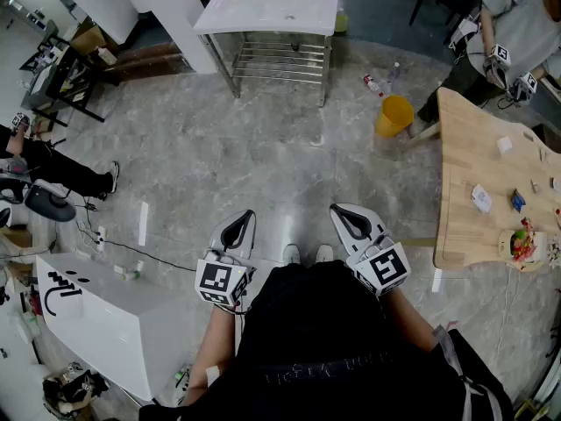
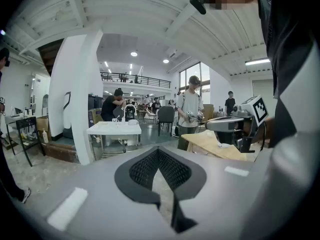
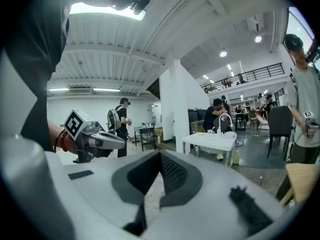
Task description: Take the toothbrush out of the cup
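Note:
I cannot make out a cup or a toothbrush in any view. The small items on the far white table point(image 1: 263, 11) are too small to tell apart. I hold both grippers close in front of my body, above the grey stone floor. In the head view my left gripper point(image 1: 242, 221) and my right gripper point(image 1: 344, 214) point forward side by side. Each has its black jaws meeting at the tips with nothing between them. The left gripper view shows its own jaws point(image 2: 158, 150) shut and empty, and the right gripper view shows the same point(image 3: 161, 155).
A wooden table point(image 1: 473, 174) with small objects stands at the right. A yellow bucket point(image 1: 394, 115) and bottles point(image 1: 372, 83) are on the floor near it. A white cabinet point(image 1: 105, 323) is at my lower left. People stand or sit at the left point(image 1: 44, 169) and at the upper right point(image 1: 517, 24).

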The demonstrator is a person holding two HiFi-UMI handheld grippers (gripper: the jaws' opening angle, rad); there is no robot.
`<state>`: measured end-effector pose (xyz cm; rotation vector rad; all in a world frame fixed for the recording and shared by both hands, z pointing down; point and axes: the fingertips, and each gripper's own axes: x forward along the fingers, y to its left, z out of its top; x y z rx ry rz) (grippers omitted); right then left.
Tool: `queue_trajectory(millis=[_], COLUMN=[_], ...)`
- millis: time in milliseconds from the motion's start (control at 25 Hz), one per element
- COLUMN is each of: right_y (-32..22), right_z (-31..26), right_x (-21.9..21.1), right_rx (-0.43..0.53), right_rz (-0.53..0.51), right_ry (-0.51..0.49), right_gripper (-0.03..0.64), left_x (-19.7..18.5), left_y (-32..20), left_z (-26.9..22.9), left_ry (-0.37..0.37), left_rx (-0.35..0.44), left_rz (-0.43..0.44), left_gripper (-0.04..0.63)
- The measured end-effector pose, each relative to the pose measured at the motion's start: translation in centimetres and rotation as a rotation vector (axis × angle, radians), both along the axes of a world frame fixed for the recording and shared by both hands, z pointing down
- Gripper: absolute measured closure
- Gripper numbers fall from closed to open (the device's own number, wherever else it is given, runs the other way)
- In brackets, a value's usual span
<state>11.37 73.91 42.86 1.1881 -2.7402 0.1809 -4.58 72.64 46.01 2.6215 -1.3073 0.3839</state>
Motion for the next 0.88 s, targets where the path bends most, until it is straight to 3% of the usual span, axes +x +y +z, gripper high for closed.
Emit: queue_trajectory(millis=[320,560,880], right_y=[0.4,-0.2,-2.0], right_z=[0.4,0.8,2.1], right_x=[0.3,1.7,3.7], right_rx=[-0.005,-0.031,-0.065], right_rz=[0.012,0.036,-0.007], right_ry=[0.005,-0.06,-0.126], right_gripper=[0.606,0.604,0.604], left_x=[0.3,1.2,2.3], left_y=[0.1,-0.5,-1.3], left_z=[0.6,0.5,0.0], left_ry=[0.002,-0.003,-0.002], left_rx=[-0.004,-0.012,-0.005], left_rz=[0.017,0.014,-0.048], left_gripper=[0.588,0.588,0.587])
